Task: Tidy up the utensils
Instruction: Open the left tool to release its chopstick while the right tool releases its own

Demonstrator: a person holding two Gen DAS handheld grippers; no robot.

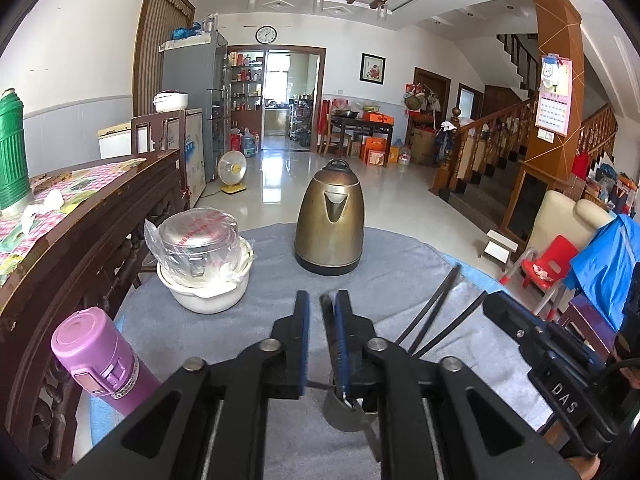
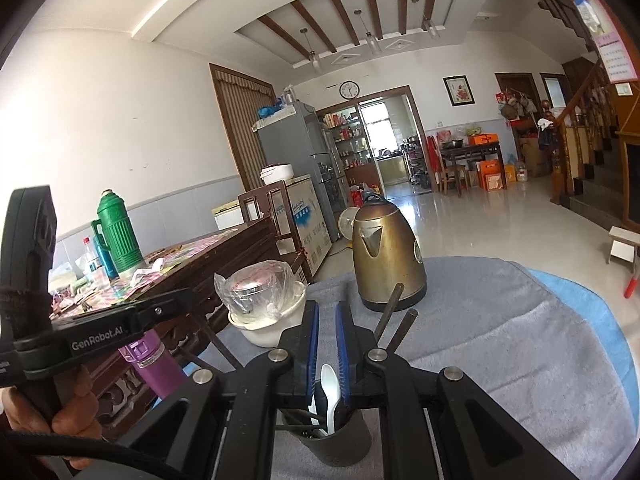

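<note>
A dark utensil cup (image 2: 338,442) stands on the grey cloth just below my right gripper (image 2: 327,312); it also shows in the left wrist view (image 1: 346,412). A white spoon (image 2: 330,394) and dark chopsticks (image 2: 394,322) stick up out of it. My right gripper's jaws stand slightly apart over the cup, with the spoon's handle between their bases; I cannot tell whether they pinch it. My left gripper (image 1: 322,300) hovers over the same cup, jaws slightly apart, a thin dark utensil (image 1: 330,332) against the right pad. Chopsticks (image 1: 436,304) lean to its right.
A brass kettle (image 1: 330,228) stands at the far side of the cloth (image 1: 400,264). A bagged steel pot in a white bowl (image 1: 204,260) sits at left, a purple flask (image 1: 100,360) nearer. A dark wooden table (image 1: 92,200) with a green thermos (image 1: 12,148) borders the left.
</note>
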